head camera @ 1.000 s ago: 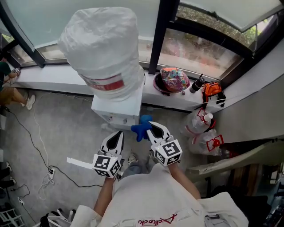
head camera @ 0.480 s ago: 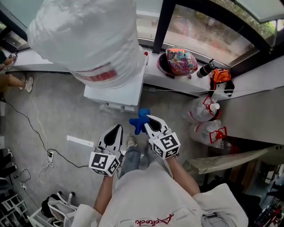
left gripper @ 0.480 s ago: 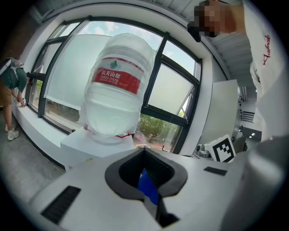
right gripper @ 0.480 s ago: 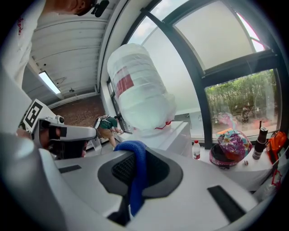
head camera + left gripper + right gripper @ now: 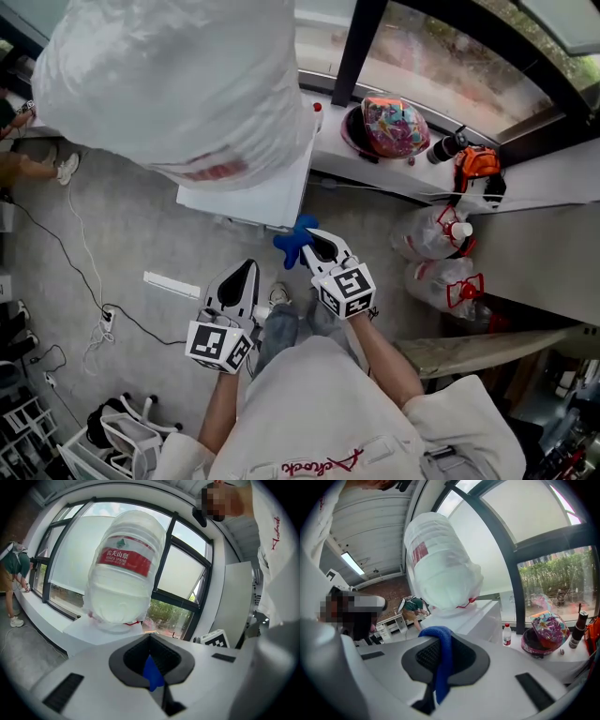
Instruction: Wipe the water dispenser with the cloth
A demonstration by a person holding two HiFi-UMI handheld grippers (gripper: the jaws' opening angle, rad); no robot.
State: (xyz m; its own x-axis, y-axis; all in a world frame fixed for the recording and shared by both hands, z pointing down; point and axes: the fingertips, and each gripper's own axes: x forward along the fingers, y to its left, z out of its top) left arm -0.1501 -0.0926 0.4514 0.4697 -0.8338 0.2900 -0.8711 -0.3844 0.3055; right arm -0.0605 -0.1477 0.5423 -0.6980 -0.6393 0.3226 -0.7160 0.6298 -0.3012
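Blue fluffy cloth (image 5: 292, 242) is pinched tight in the right hand-held gripper (image 5: 312, 240) and hangs off its tip. Just ahead of it stands the white boxy water dispenser (image 5: 253, 192), with a big plastic-wrapped water bottle (image 5: 178, 75) on top. The left hand-held gripper (image 5: 246, 274) is closed, beside the right one. I think hard rubbing could pull the cloth out, or a bump could rock the bottle.

Beyond the right fingers (image 5: 339, 255), a dark bowl (image 5: 351, 139) heaped with bright wrappers sits on the window sill (image 5: 403, 183), with a small red-capped bottle (image 5: 506, 635) just beside it. To the right of those fingers, tied plastic bags (image 5: 441, 234) lie on the floor (image 5: 141, 234). Left of the left fingers (image 5: 225, 292) lie a white strip (image 5: 172, 284) and a cabled power strip (image 5: 106, 323).
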